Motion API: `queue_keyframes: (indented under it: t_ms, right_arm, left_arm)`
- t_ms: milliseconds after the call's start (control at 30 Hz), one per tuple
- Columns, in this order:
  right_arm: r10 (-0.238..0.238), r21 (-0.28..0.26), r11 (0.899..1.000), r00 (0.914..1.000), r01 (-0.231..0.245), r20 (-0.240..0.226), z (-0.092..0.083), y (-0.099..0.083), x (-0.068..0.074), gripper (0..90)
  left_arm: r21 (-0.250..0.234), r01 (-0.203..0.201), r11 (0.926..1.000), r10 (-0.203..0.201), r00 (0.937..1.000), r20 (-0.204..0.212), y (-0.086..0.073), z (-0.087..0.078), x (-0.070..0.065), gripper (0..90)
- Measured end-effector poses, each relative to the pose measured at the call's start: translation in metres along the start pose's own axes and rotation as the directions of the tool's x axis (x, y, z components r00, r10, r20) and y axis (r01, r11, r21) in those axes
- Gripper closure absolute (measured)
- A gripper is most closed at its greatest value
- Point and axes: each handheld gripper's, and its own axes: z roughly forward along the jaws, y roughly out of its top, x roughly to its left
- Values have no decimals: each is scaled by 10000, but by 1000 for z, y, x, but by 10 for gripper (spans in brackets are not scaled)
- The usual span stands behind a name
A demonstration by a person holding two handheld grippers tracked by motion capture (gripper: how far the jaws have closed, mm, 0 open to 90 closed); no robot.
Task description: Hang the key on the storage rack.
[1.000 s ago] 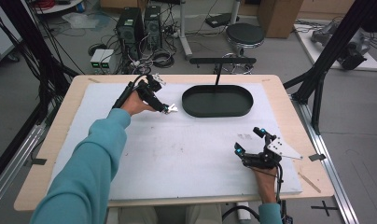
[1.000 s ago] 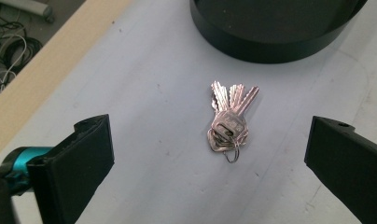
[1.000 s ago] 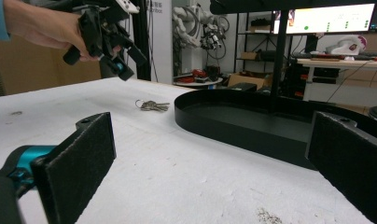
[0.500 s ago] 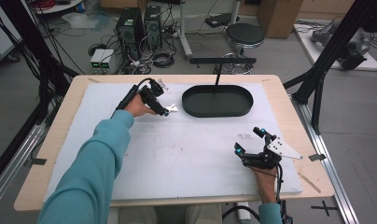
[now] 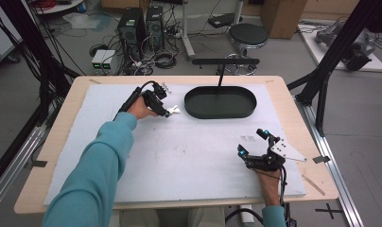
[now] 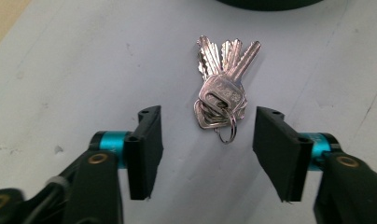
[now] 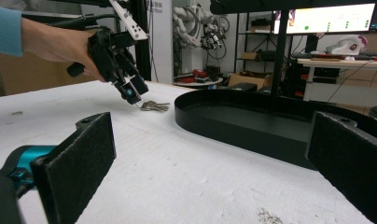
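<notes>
We had brought our left gripper (image 6: 207,140) down over the bunch of keys (image 6: 221,91) and were only at the start of the pick. Its jaws had just been closing, with the ring end of the bunch between them, but the pads (image 6: 147,147) stood clear of the metal on both sides, so nothing was gripped yet. The keys lay flat on the white mat (image 5: 179,161), toward the far edge of the worktop and just beside the left end of the black oval tray (image 5: 221,102). We judged the tray to be where they belonged; it held nothing that we could see. So the grasp, the lift and the carry across were all left to do.

The long axis of the bunch ran away from the left gripper, roughly in line with its reach. The blades fanned out at the far end, pointing toward the tray, and the heads and split ring (image 6: 227,130) faced the jaws.

Our right gripper (image 5: 255,142) rested near the right front corner of the worktop, its jaws spread wide and gripping nothing.
</notes>
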Motion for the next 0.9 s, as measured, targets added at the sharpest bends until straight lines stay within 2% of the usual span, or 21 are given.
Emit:
queue_keyframes:
  t_ms: [67,133,167,233,400,567,900]
  right_arm:
    - [16,7,10000,10000,-16,-15,0,0,0,7]
    - [16,4,10000,10000,-16,-19,0,0,0,7]
    - [16,4,10000,10000,-16,-19,0,0,0,7]
    - [22,7,10000,10000,-22,-13,0,0,0,7]
    - [15,8,10000,10000,-15,-8,0,0,0,7]
    - [7,-2,10000,10000,-7,-4,0,0,0,7]
    - [15,5,10000,10000,-15,-22,0,0,0,7]
  left_arm:
    - [35,35,10000,-35,9999,115,0,1,0,521]
    - [139,39,9999,-39,10000,11,0,2,-1,572]
    - [147,131,9998,-134,9998,154,0,2,-1,572]
    - [209,80,9997,-82,9999,74,0,2,-2,631]
    - [189,184,9997,-186,9998,86,1,2,-3,711]
    - [189,384,9991,-387,9991,185,1,1,-3,758]
    - [268,427,9987,-432,9989,181,1,3,-3,848]
